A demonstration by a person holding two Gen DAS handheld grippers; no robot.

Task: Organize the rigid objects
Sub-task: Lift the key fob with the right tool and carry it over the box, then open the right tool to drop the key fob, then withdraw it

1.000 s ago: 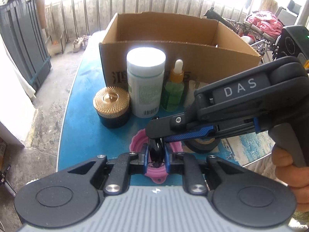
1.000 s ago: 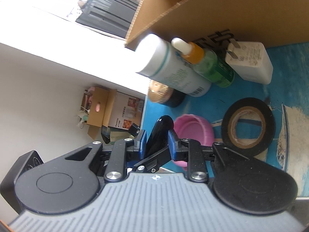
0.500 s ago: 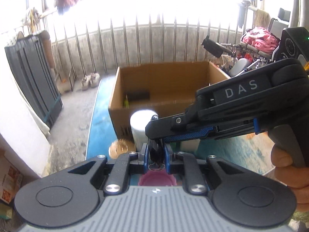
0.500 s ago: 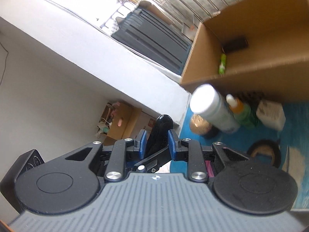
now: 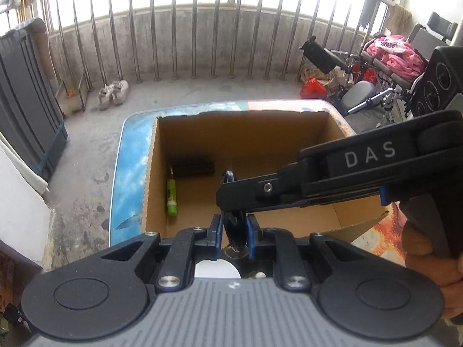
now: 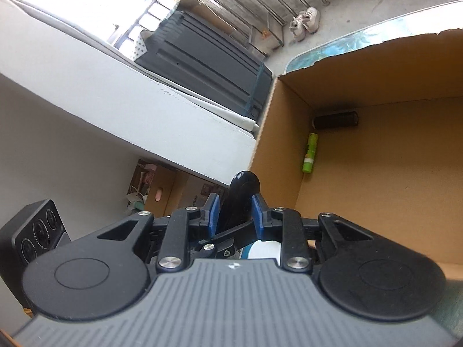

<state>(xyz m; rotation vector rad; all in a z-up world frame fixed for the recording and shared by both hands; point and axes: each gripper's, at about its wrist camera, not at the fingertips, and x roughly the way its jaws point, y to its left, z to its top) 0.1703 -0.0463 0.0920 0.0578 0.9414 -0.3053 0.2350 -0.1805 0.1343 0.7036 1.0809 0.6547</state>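
Note:
Both grippers grip one small black glossy object between them. My left gripper is shut on it, and my right gripper is shut on the same black object, crossing in from the right in the left wrist view. They hold it above the near edge of an open cardboard box on a blue table. Inside the box lie a green tube and a black cylinder; both show in the right wrist view too, tube and cylinder.
The white lid of a bottle shows just below the left fingers. A railing, a pair of shoes, a dark cabinet and a wheelchair with pink cloth stand beyond the table.
Both grippers have risen from the table with the black object and moved forward over the box's near edge. The bottles, pink dish and tape roll have dropped out of view.

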